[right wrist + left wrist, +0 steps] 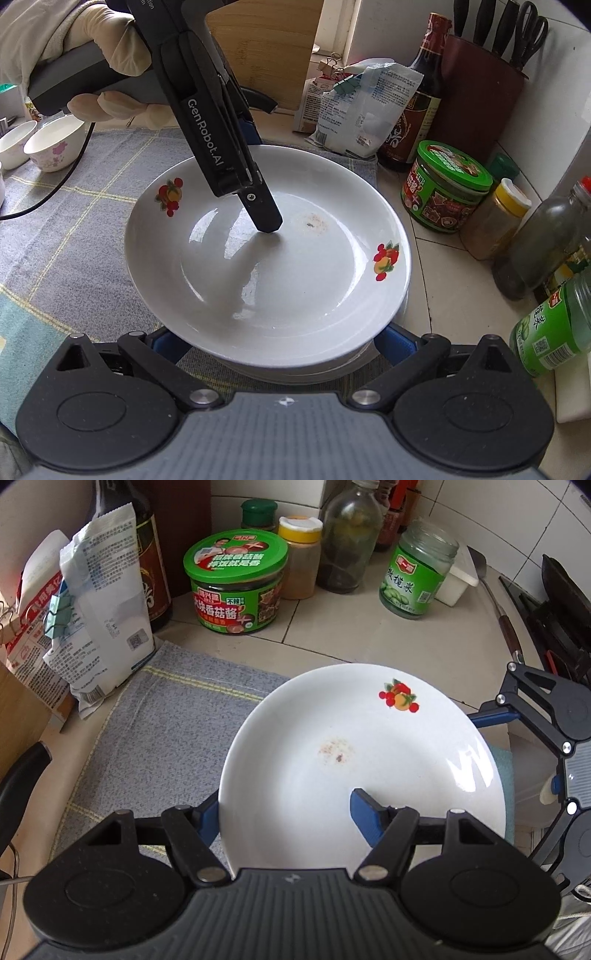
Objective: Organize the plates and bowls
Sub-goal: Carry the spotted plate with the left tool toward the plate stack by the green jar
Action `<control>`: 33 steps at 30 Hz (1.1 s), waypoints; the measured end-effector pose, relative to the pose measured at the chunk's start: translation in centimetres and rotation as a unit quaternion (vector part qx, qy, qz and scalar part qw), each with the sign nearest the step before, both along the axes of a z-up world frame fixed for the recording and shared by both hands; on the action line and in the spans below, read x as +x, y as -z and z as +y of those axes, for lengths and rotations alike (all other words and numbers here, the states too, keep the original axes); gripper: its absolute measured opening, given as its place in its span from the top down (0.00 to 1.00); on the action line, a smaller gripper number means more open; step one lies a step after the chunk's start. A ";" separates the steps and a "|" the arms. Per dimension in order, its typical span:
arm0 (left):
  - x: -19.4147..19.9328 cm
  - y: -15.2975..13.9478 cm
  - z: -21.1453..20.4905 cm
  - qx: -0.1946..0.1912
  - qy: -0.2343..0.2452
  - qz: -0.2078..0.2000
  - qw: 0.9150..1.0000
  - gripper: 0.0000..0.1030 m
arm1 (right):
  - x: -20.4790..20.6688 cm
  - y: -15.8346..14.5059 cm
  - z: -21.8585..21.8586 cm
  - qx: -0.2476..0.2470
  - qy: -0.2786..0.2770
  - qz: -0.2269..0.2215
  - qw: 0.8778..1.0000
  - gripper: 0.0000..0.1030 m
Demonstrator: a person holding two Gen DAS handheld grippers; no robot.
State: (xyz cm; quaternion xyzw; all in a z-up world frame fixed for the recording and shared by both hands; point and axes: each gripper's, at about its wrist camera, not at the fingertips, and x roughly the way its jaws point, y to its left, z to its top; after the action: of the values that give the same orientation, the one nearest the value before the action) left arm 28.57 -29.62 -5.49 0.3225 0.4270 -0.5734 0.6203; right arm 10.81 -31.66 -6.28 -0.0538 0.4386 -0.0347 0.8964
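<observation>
Over the plate (295, 280), a gloved hand (92, 48) angles the left tool (284, 808) steeply down.

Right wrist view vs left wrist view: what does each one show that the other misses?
Right wrist only: two small white ceramic bowls on the cloth, the dark red knife block, a gloved hand on the left hand-held gripper, and more plates stacked under the top one.

Left wrist only: a white lidded plastic box and a wood-handled utensil by the wall.

Both: the white fruit-print ceramic plate, the grey checked cloth, the green-lidded sauce jar, and the clipped white bag.
</observation>
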 end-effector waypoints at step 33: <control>0.5 0.9 -1.2 0.036 -0.008 -0.017 0.999 0.30 | 0.9 0.5 -0.5 0.055 0.012 0.025 0.998 0.00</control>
State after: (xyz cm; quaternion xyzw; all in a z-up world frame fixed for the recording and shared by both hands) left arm 29.08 -30.78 -6.37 0.3509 0.4390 -0.5473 0.6201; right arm 11.75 -32.14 -6.75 0.0000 0.4624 -0.0204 0.8864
